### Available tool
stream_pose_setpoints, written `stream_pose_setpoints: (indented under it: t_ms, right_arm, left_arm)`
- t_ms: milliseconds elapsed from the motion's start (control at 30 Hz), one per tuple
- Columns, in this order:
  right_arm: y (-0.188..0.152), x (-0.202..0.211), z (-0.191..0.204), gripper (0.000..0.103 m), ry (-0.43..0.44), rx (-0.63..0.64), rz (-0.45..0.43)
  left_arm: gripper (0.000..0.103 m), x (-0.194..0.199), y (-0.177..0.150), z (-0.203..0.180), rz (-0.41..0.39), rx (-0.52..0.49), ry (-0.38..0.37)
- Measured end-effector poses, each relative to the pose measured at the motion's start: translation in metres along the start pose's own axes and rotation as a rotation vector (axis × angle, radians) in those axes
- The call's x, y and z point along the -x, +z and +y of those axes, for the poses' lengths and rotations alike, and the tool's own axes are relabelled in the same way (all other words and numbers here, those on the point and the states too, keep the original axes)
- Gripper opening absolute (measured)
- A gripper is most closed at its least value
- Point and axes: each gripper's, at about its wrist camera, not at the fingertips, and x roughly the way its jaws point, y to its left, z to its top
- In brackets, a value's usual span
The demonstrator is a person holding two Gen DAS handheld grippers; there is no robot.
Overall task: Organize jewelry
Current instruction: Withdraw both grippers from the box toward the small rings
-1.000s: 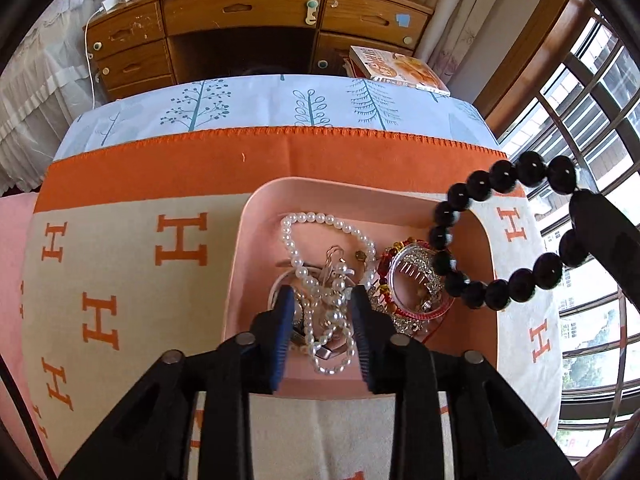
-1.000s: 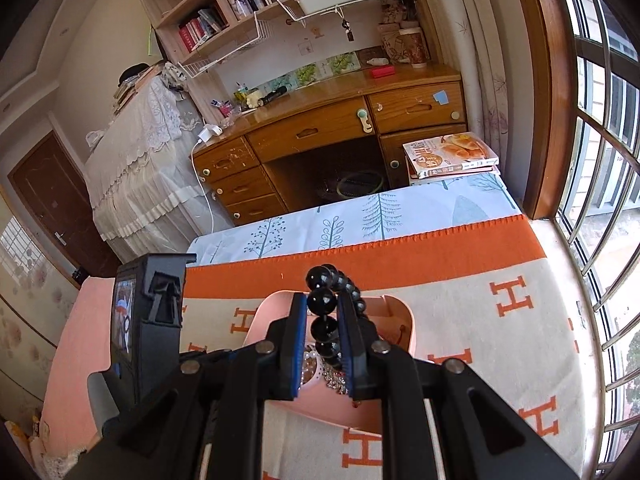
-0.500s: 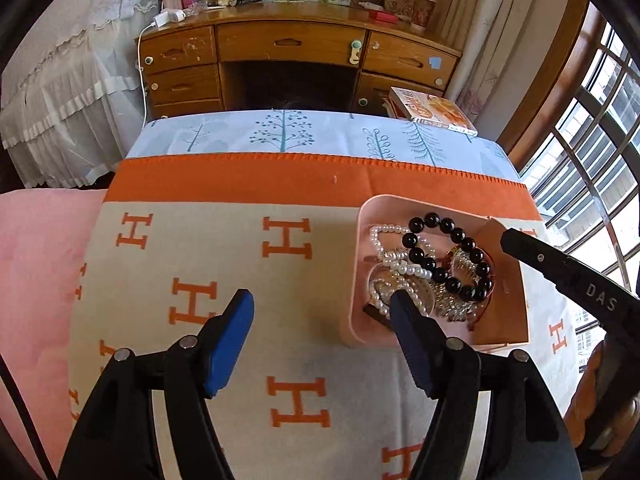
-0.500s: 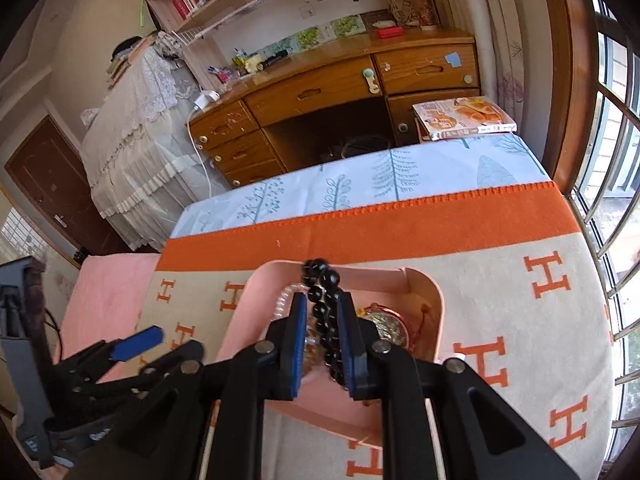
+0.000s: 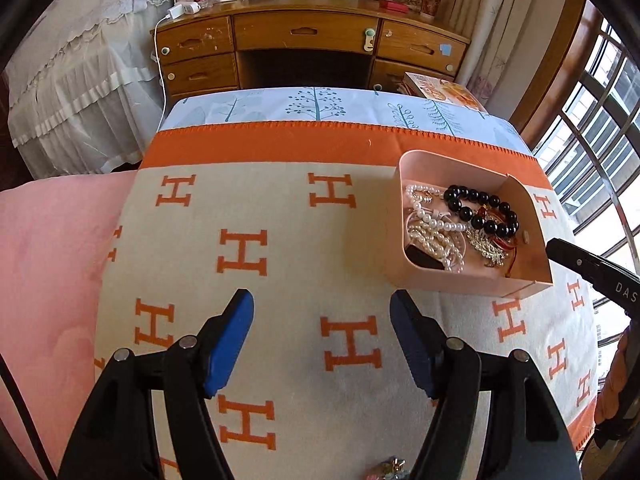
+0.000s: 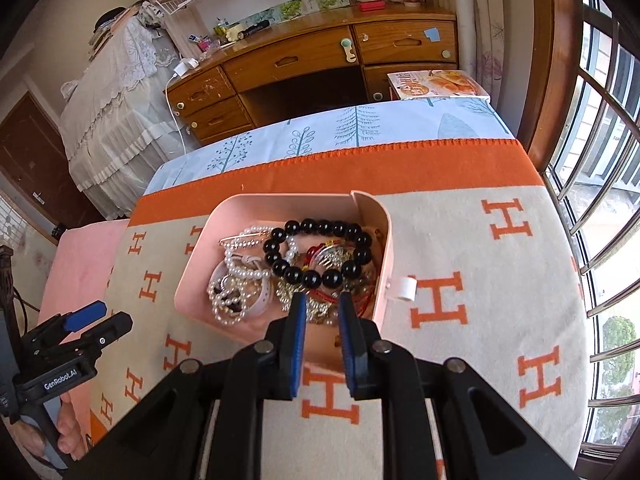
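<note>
A pink tray [image 5: 394,216] [image 6: 192,268] sits on the orange and cream blanket. In it lie a black bead bracelet [image 5: 482,210] [image 6: 316,252], pearl strands [image 5: 434,228] [image 6: 240,276] and red and gold pieces [image 6: 332,264]. My left gripper [image 5: 322,312] is wide open and empty, over the blanket to the left of the tray; it also shows in the right wrist view [image 6: 86,316]. My right gripper [image 6: 322,304] is slightly open and empty, just above the tray's near edge, apart from the bracelet. Its body [image 5: 592,272] shows to the right of the tray in the left wrist view.
A small piece of jewelry [image 5: 388,468] lies on the blanket at the near edge. A wooden desk [image 5: 312,52] stands beyond the bed, a book [image 6: 438,84] at its right. Window bars [image 6: 600,160] run along the right. A pink sheet [image 5: 52,260] lies at left.
My right gripper let go of the black bead bracelet, which now lies in the tray, and drew back. My left gripper left the pearls, opened wide and moved left and back.
</note>
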Motion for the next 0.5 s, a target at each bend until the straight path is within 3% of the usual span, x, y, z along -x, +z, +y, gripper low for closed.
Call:
stream_pose_setpoints:
  t_ms: [300,433,500]
  right_arm:
    - [-0.064,0.033,0.030,0.017,0.091,0.088,0.024]
    - [-0.103,0.036,0.040,0.033,0.151,0.122,0.056]
    - [-0.122,0.035,0.046,0.033,0.177,0.141,0.073]
  left_arm:
    - [0.075,0.032,-0.057,0.008,-0.011,-0.053,-0.025]
    - [0.075,0.042,-0.096,0.014,-0.004,-0.078,-0.042]
    - [0.075,0.046,-0.116,0.014,-0.005,-0.092,-0.046]
